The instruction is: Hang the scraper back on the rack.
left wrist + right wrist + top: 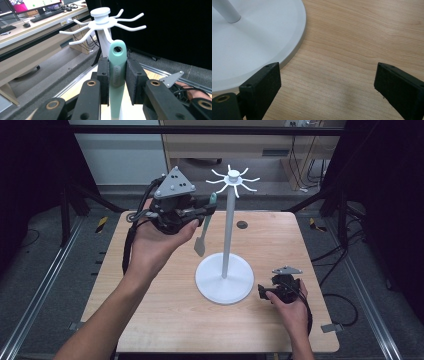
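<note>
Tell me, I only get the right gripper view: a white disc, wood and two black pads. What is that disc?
Observer: It's the base of a white stand; its pole carries a ring of hooks on top.
Visitor: Is anything hanging there?
Observer: No, the hooks are bare. The left claw is shut on a mint-green spatula, holding it up beside them.
Visitor: How would it hang?
Observer: The handle tip has a hole through it, right below one hook.
</note>
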Demonstrator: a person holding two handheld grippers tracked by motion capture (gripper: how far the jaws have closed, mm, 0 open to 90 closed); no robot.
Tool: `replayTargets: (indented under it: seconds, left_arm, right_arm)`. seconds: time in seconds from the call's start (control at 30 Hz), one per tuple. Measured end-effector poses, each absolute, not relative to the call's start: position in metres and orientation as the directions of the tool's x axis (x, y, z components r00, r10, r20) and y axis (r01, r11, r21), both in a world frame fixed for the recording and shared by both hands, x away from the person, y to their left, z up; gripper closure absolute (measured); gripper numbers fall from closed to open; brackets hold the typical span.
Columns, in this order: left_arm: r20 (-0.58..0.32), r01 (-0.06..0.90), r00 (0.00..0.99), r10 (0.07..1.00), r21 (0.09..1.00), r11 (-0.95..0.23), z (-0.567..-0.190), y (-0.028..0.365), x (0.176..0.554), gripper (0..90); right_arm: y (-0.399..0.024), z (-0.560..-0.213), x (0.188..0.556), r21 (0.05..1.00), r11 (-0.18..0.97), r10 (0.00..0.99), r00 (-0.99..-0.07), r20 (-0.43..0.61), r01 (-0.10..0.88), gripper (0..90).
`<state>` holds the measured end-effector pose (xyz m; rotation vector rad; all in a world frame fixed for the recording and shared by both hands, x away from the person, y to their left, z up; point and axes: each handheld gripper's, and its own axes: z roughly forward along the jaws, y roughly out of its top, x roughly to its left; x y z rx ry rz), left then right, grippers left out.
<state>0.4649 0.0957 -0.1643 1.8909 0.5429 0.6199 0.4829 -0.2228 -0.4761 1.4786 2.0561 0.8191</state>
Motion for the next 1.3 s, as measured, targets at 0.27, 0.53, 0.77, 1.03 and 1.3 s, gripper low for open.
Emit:
replayTargets:
  seconds: [0.27, 0.53, 0.77, 1.03, 1.3]
  left_arm:
    - [0.159, 0.106, 0.765, 0.625, 0.925, -0.365, -0.164, 0.094, 0.469, 74.1]
    - [0.16, 0.113, 0.759, 0.631, 0.922, -0.371, -0.163, 0.09, 0.473, 74.1]
    - [0.145, 0.12, 0.765, 0.628, 0.925, -0.359, -0.165, 0.087, 0.477, 74.1]
    - [0.135, 0.126, 0.766, 0.628, 0.927, -0.353, -0.167, 0.086, 0.48, 74.0]
    - [0.13, 0.127, 0.767, 0.628, 0.929, -0.348, -0.169, 0.085, 0.482, 73.9]
  right_arm:
    - [-0.223, -0.476, 0.483, 0.707, 0.24, 0.951, -0.306, -0.034, 0.666, 7.5]
    - [-0.222, -0.476, 0.483, 0.707, 0.238, 0.951, -0.308, -0.031, 0.666, 7.5]
    - [-0.223, -0.476, 0.484, 0.707, 0.239, 0.951, -0.309, -0.03, 0.666, 7.5]
    - [-0.223, -0.477, 0.484, 0.707, 0.239, 0.951, -0.309, -0.03, 0.666, 7.5]
    - [-0.222, -0.477, 0.484, 0.705, 0.243, 0.949, -0.312, -0.032, 0.667, 7.5]
